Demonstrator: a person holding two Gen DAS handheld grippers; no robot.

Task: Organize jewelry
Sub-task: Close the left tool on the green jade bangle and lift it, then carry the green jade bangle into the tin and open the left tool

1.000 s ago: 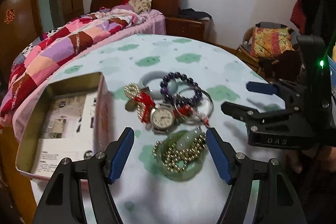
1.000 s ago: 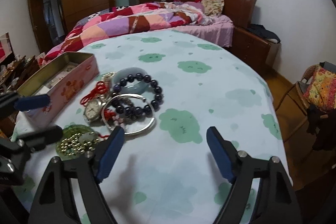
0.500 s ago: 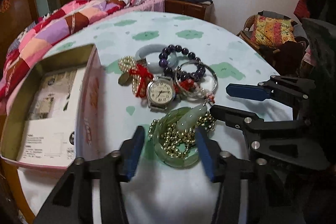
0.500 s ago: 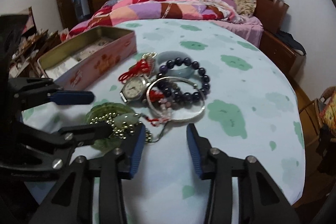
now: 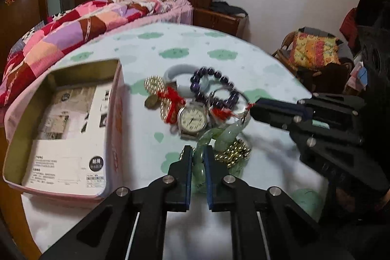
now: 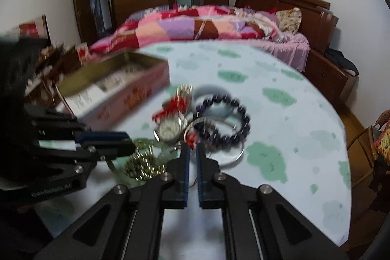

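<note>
Glossily round green jade bangle

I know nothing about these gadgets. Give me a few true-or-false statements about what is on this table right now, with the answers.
1. The left gripper is closed on the green jade bangle. True.
2. The wristwatch lies inside the pink tin box. False: it lies on the tablecloth among the other jewelry, beside the box.
3. The purple bead bracelet lies beyond the watch, farther from the left gripper. True.
4. The right gripper is wide open. False: its fingers are nearly together at the edge of the silver bangle; blur hides what they pinch.
5. The box holds necklaces. False: only printed paper shows inside.
</note>
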